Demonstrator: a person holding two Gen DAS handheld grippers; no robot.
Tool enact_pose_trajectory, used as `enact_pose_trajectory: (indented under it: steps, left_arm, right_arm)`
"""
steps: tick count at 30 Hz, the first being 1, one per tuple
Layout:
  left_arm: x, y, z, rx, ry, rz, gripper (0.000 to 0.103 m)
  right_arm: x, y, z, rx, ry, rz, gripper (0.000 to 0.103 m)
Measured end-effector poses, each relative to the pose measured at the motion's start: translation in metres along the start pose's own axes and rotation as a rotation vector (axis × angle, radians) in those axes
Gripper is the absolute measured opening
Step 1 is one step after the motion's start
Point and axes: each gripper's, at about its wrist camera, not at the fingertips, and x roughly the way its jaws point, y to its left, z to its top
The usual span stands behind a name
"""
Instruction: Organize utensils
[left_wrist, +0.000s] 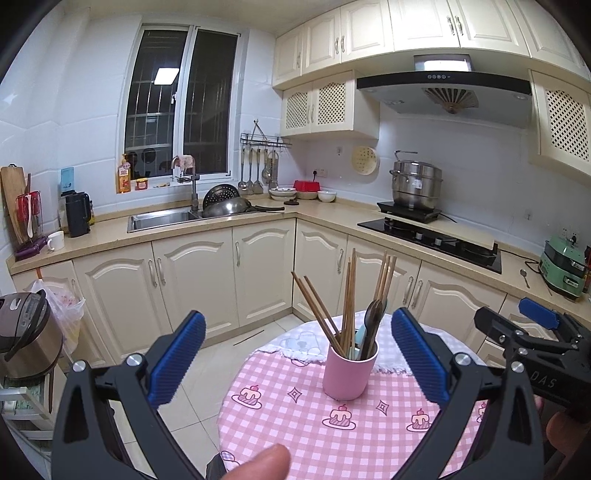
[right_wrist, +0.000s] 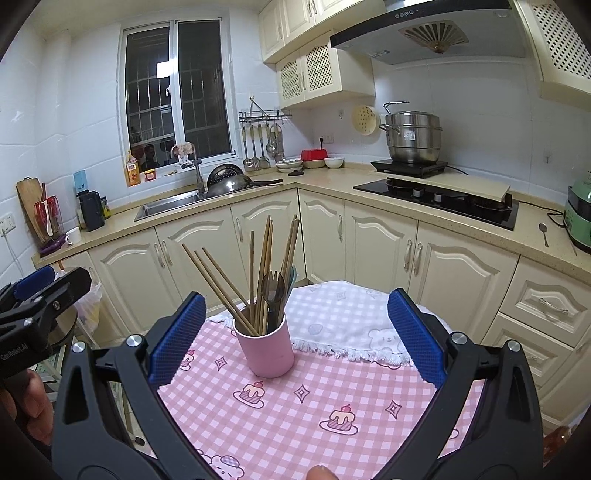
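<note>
- Left wrist view: your left gripper (left_wrist: 298, 360) hangs above the near edge of the round table with its blue-padded fingers (left_wrist: 177, 360) spread wide and nothing between them.
- The pink cup (left_wrist: 349, 373) stands upright on the pink checked tablecloth (left_wrist: 295, 417), framed between your two fingers but touching neither.
- Wooden chopsticks (left_wrist: 349, 295) fan out of the cup, some leaning left, some right; a dark fork (left_wrist: 373, 317) and a pale blue-green utensil stand in it too.
- A white towel (left_wrist: 299, 339) lies on the cloth just behind the cup.
- Your right gripper (left_wrist: 532, 325) enters at the right edge, side-on; from here you cannot tell how far its fingers stand apart.
- A fingertip (left_wrist: 264, 463) of yours shows at the bottom edge.

- Right wrist view: your right gripper (right_wrist: 295, 339) also holds its fingers (right_wrist: 413, 336) wide apart and empty, over the near side of the table.
- The cup (right_wrist: 266, 343) sits left of centre between the fingers, nearer the left one, apart from both.
- The chopsticks (right_wrist: 266, 266) and the fork (right_wrist: 273, 291) stand in it; the towel (right_wrist: 351, 321) lies to its right and behind.
- Your left gripper (right_wrist: 40, 291) shows at the left edge, well clear of the cup.
- Behind the table are the cream cabinets, the sink (right_wrist: 168, 203) and a steel pot (right_wrist: 412, 136) on the hob.
</note>
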Motion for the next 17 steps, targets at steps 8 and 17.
enact_pose_trajectory:
  steps: [8, 17]
  left_arm:
    - [0.0002, 0.0015, -0.0009, -0.025, -0.01, -0.03, 0.099]
    - [0.0063, -0.0023, -0.0021, -0.018, 0.007, -0.009, 0.099]
  right_arm:
    - [-0.002, 0.0004, 0.0007, 0.001, 0.004, -0.001, 0.097]
    - [-0.0016, -0.0012, 0.001, 0.003, 0.004, 0.001, 0.097]
